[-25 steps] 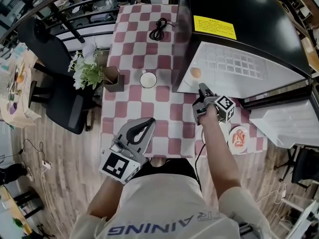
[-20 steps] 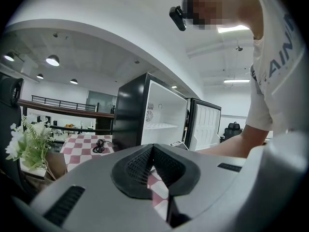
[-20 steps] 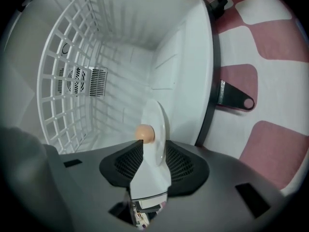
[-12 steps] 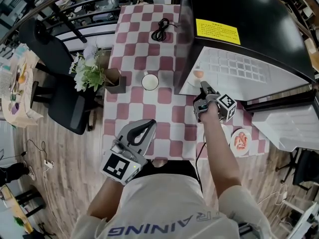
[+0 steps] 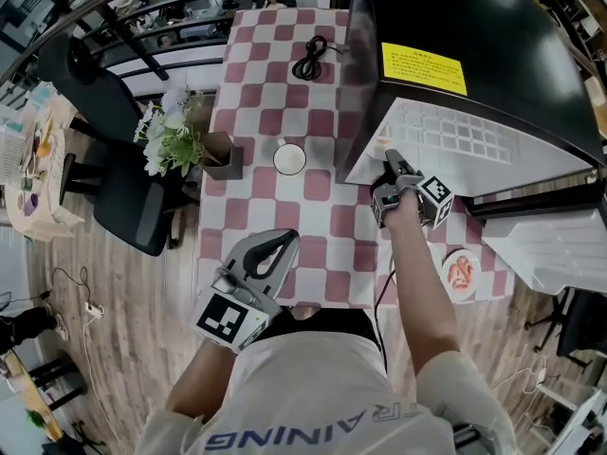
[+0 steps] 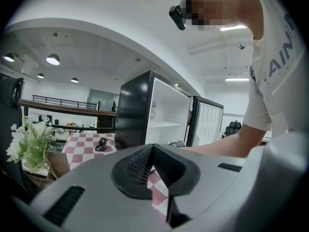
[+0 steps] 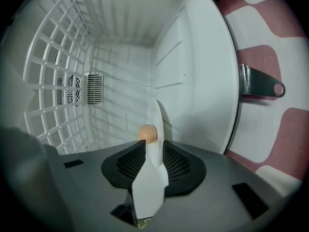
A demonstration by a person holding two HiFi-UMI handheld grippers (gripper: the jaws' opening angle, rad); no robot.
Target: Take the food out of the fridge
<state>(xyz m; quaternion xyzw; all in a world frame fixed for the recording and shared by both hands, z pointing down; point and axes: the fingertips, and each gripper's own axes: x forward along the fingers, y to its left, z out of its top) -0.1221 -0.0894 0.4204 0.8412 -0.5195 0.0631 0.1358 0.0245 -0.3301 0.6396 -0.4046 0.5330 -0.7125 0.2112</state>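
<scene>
Arm extended into fridge — right tool just closing on plate | left tool clenched

Shirt print, head view: blue capitals across the front of the person's white fabric shirt, seen upside down; "AINING" is plain, with "R" and part of a "T" before it at a fold.
Shirt print, left gripper view: "AIN" in the same blue capitals at the picture's right edge; the other letters are cut off.
Sticker: yellow rectangular sticker near the front edge of the black fridge top; its dark print is too small to read.
Marker: black-and-white square code on the grey cube of the left gripper; a pattern only, 0 letters.
</scene>
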